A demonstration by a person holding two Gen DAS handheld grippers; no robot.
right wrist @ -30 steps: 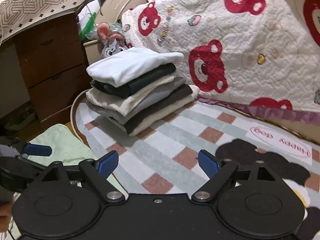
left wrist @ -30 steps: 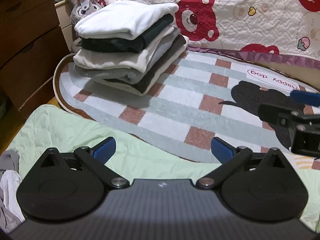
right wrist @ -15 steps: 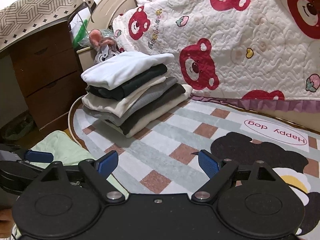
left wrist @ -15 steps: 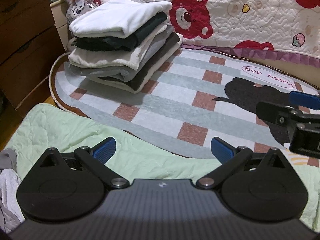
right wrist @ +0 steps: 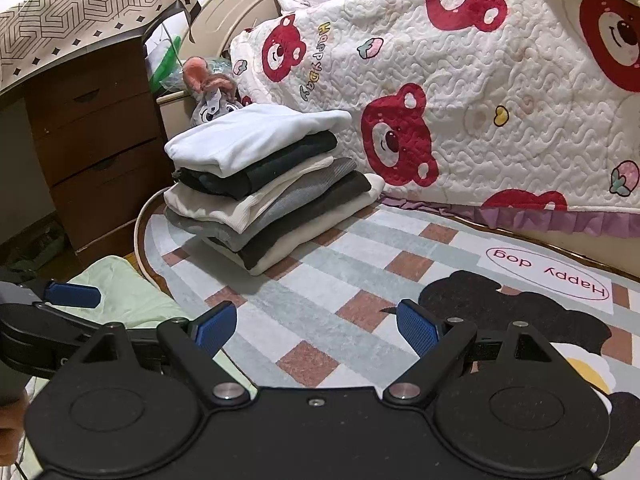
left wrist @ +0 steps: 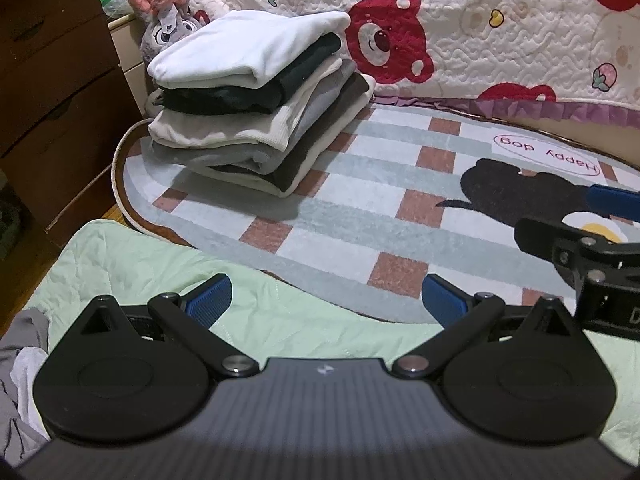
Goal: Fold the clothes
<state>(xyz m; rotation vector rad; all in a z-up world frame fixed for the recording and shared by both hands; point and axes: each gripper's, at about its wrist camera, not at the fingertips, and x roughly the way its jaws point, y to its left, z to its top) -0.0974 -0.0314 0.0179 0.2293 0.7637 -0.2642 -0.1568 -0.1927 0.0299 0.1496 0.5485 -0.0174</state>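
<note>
Both my left gripper [left wrist: 326, 294] and right gripper [right wrist: 316, 326] gaped empty beside the folded stack [left wrist: 256, 100]; the limp grey garment [left wrist: 20, 344] I judged best pinched at its edges.

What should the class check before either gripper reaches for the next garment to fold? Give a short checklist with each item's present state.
1. Left gripper jaws open, empty: ok.
2. Right gripper jaws open, empty: ok.
3. Folded stack on the checked rug stands, though its layers lean: ok.
4. Rug space beside the stack free: ok.
5. Loose grey clothes at the left edge; which garment comes next: cannot tell.
</note>
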